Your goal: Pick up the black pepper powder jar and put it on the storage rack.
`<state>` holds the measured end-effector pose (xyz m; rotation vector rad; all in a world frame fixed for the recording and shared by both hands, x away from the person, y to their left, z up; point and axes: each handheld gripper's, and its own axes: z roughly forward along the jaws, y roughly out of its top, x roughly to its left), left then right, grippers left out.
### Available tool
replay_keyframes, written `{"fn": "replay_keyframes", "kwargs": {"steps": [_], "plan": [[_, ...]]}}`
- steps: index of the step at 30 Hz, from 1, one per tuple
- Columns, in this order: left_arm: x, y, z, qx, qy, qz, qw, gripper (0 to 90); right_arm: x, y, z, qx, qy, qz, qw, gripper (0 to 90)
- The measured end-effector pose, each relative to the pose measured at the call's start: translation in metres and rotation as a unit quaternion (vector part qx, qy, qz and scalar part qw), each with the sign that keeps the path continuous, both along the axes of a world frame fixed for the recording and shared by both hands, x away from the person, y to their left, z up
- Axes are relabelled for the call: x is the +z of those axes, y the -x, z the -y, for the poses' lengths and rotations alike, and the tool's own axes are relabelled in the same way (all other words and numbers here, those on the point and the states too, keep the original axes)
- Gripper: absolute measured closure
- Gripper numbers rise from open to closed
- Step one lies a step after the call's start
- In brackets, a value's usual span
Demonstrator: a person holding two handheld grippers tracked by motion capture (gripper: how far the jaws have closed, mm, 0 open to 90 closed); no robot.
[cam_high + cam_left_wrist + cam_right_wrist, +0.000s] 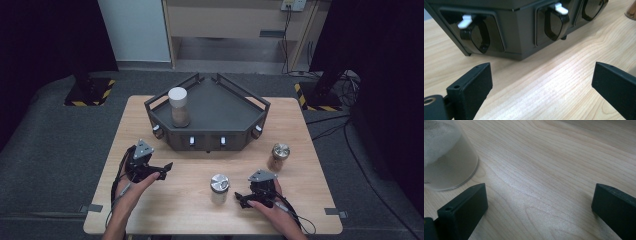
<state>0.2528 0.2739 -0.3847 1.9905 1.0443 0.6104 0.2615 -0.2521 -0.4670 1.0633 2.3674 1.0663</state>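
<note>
- While both hands rest low on the wooden table (165, 200), the work looks like loading jars onto the dark tray (220, 112) at the far side.
- Left gripper (162, 171) sits near the tray's front left corner, jaws spread wide with nothing between them; its own view looks past them at bare wood and the tray's front wall with white toggles (561, 8).
- On the tray, a white-lidded jar (178, 106) already stands upright by the left rail.
- Centre stage, the silver-lidded jar (219, 188) stands on the table, well in front of the tray — this one looks to be the piece in hand.
- Right gripper (241, 199) lies just beside that jar, jaws wide apart and holding nothing; in the right gripper view the glass wall (447, 157) sits off to the left of the jaws, not between them.
- To do this well, I'd swing the right gripper left until the jar is centred between the pads, keep it level, and close on the glass body below the lid.
- Further right, a brown jar (278, 157) with a metal cap waits near the tray's right corner, apart from both grippers.
</note>
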Motion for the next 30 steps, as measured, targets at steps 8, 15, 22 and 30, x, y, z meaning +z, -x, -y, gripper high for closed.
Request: {"fn": "replay_keyframes", "kwargs": {"steps": [8,15,22,30], "plan": [[-0.011,0.007,-0.002,0.006,0.0,-0.009,0.9999,1.9,0.0,0.0,0.0,0.0,0.0,0.0,1.0,0.5],[-0.021,0.013,-0.002,0.011,-0.003,-0.019,0.9998,2.0,0.0,0.001,0.0,-0.001,0.001,0.001,1.0,0.5],[-0.036,0.02,0.0,0.013,-0.006,-0.035,0.9993,2.2,0.0,0.001,0.0,-0.001,0.001,0.001,1.0,0.5],[-0.049,0.024,-0.002,0.021,-0.006,-0.054,0.9983,2.3,0.0,0.001,0.002,0.006,0.001,0.001,1.0,0.5]]}}
